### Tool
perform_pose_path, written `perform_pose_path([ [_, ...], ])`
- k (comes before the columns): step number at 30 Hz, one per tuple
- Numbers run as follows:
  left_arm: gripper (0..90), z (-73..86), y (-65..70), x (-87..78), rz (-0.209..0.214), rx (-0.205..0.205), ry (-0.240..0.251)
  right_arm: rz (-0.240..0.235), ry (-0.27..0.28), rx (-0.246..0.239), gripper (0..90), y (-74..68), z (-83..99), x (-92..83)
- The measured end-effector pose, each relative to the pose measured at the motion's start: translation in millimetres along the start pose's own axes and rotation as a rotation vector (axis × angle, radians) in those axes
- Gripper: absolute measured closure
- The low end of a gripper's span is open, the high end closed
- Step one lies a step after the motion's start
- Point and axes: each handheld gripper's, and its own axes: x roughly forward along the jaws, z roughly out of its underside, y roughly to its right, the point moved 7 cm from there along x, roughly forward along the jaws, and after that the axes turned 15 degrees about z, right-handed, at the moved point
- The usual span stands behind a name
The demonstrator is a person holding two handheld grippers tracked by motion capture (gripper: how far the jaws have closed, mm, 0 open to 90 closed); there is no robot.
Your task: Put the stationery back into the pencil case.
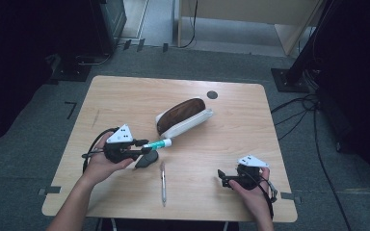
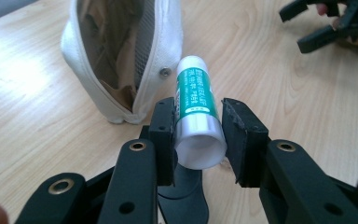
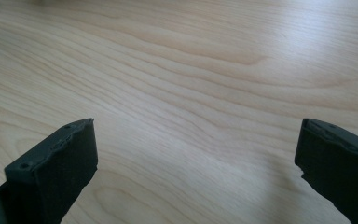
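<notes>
My left gripper [image 1: 144, 147] is shut on a green-and-white glue stick [image 1: 160, 143], held left of the table's middle. In the left gripper view the pads press both sides of the glue stick [image 2: 196, 102], whose capped end points at an open white pouch [image 2: 116, 56] with a brown lining. The pouch [image 1: 183, 117] lies on its side at mid-table, mouth toward the glue stick. My right gripper [image 1: 223, 178] hovers near the front right of the table, open. In its own view the right gripper [image 3: 196, 154] has wide-apart jaws with bare wood between them.
A silver pen [image 1: 163, 183] lies near the front edge, between the hands. A small black object [image 1: 147, 160] rests on the wooden table [image 1: 125, 96] just under the left gripper. A dark round spot [image 1: 212, 95] marks the far side. Cables and stands surround the table on the floor.
</notes>
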Motion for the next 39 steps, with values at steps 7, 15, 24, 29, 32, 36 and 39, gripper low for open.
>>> perform_pose_path([
  [7, 67.3, -10.4, -1.4, -2.9, 0.04, -0.007, 0.058, 0.055, -0.02, -0.035, 0.0, 9.5, 13.6, -1.4],
  [15, 67.9, -15.5, 2.7, -3.1, 0.066, 0.011, 0.046, 0.101, -0.05, -0.041, 0.0, 16.8, 19.3, -1.5],
  [24, 68.0, -19.7, 2.4, -2.9, 0.067, 0.003, 0.044, 0.102, -0.046, -0.04, 0.0, 17.2, 19.5, -1.5],
  [29, 68.1, -27.5, -1.2, -8.0, 0.054, -0.003, 0.058, 0.102, -0.046, -0.039, 0.0, 17.1, 19.5, -1.5],
  [32, 68.1, -30.5, -2.9, -9.9, 0.047, -0.01, 0.067, 0.102, -0.048, -0.04, 0.0, 17.1, 19.6, -1.6],
  [36, 68.1, -36.6, -7.0, -12.9, 0.028, -0.022, 0.081, 0.102, -0.047, -0.043, 0.0, 17.3, 19.7, -1.6],
  [39, 68.1, -41.8, -10.0, -15.3, 0.016, -0.032, 0.087, 0.102, -0.047, -0.044, 0.0, 17.2, 19.7, -1.5],
])
